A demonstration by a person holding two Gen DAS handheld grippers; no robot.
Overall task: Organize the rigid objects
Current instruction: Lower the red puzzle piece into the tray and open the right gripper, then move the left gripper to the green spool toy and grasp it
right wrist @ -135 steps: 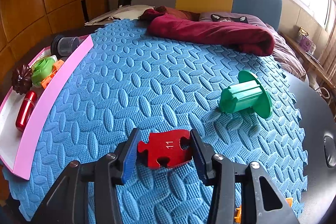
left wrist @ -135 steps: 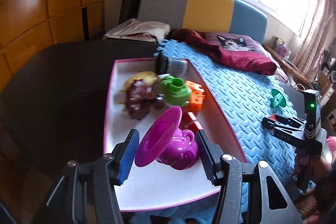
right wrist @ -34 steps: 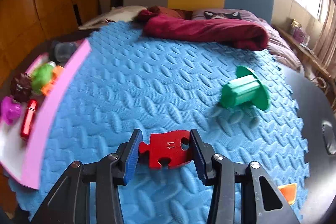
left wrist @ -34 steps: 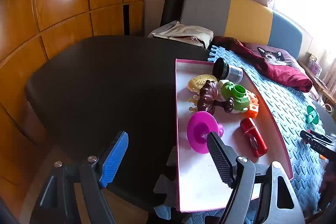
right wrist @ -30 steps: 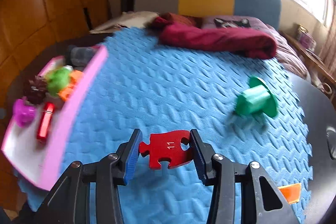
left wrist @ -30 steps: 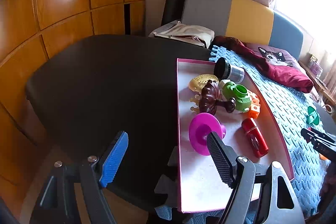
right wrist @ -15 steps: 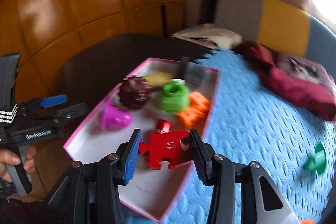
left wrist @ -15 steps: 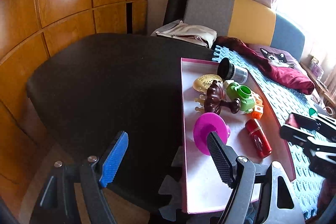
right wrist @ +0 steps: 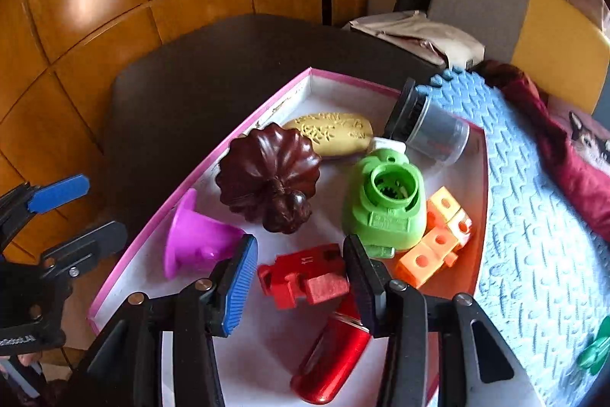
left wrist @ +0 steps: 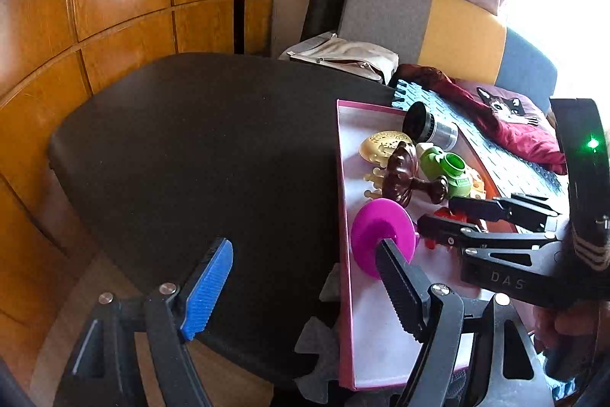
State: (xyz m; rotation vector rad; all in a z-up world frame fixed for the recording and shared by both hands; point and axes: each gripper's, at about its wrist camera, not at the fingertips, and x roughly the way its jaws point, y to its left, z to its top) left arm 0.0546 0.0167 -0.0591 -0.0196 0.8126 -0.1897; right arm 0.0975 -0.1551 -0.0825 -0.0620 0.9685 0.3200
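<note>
The right gripper (right wrist: pixel 301 277), low centre of its own view, has its jaws spread with the red puzzle piece (right wrist: pixel 303 279) loose between them over the pink-rimmed tray (right wrist: pixel 198 174); lift straight up, sparing the red cylinder (right wrist: pixel 329 365). Only the left wrist view shows the left gripper (left wrist: pixel 301 290) gaping empty, lower centre, beside the tray.
</note>
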